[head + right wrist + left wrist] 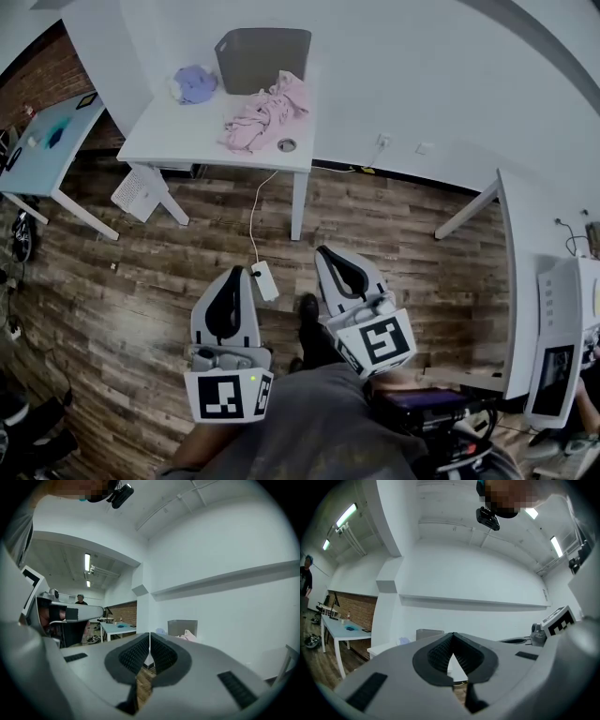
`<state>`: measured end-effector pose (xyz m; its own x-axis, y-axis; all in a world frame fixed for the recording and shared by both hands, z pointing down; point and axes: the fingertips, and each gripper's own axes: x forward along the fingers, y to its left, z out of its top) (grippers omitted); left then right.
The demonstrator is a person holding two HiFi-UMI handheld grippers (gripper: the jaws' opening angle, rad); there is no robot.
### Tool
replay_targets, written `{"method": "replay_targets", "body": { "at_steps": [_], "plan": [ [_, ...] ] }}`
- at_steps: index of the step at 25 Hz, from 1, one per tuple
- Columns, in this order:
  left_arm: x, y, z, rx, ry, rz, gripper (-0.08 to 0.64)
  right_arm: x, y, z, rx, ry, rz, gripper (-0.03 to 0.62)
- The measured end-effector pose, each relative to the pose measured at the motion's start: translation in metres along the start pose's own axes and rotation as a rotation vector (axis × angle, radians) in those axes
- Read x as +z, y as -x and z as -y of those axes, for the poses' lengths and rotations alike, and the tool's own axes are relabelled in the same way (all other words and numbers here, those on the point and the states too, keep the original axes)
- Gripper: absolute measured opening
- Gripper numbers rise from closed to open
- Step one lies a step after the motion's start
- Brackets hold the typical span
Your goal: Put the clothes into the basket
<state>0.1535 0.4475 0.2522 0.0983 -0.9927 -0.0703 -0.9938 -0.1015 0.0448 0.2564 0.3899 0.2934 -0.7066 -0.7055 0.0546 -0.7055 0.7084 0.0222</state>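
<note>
Pink garment lies against grey basket. Left gripper and right gripper both closed, empty, well away. Risk: arriving closed, shoving basket.

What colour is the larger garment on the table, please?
The garment is pink, clearest in the head view.

A grey rectangular plastic basket is being borne upright at the back of a white table. A crumpled pink cloth garment is being propped against its front right corner, and a bunched pale-blue cloth garment is being kept just beside its left wall.
</note>
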Motion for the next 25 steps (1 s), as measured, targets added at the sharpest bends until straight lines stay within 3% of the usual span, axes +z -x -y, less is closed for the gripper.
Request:
{"method": "replay_targets", "body": {
  "at_steps": [11,25],
  "plan": [
    [-0.012,-0.088,-0.059,0.095,-0.029,-0.054,0.008,-0.004,-0.095,0.070,-0.008,-0.061,0.012,0.009],
    [-0.014,-0.212,-0.097,0.170,-0.072,-0.080,0.008,-0.007,-0.225,0.136,0.095,-0.100,0.004,0.009]
  ]
}}
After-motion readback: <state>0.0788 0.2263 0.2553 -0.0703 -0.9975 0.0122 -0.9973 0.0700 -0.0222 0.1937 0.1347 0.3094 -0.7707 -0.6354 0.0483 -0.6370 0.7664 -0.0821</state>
